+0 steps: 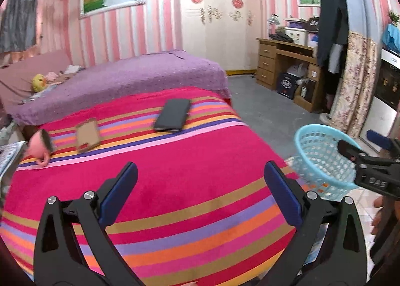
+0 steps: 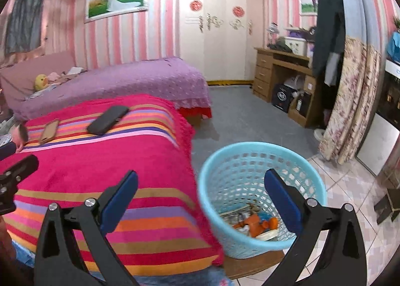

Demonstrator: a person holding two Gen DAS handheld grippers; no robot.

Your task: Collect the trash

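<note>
Right wrist view: light-blue perforated plastic basket [image 2: 262,196], holding orange scraps, sits just beside the striped blanket [image 2: 100,186]. Both claws, right gripper [image 2: 200,201] and left gripper [image 1: 200,193], gape empty. A flat brown cardboard piece [image 1: 88,134] on the blanket looks light and bendable; pinch an edge.

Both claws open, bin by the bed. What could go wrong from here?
1. The black phone and tan case on the striped blanket might get binned as trash.
2. The blue basket seems to sit on a low wooden stand; the right claw, open beside it, may tip it.
</note>
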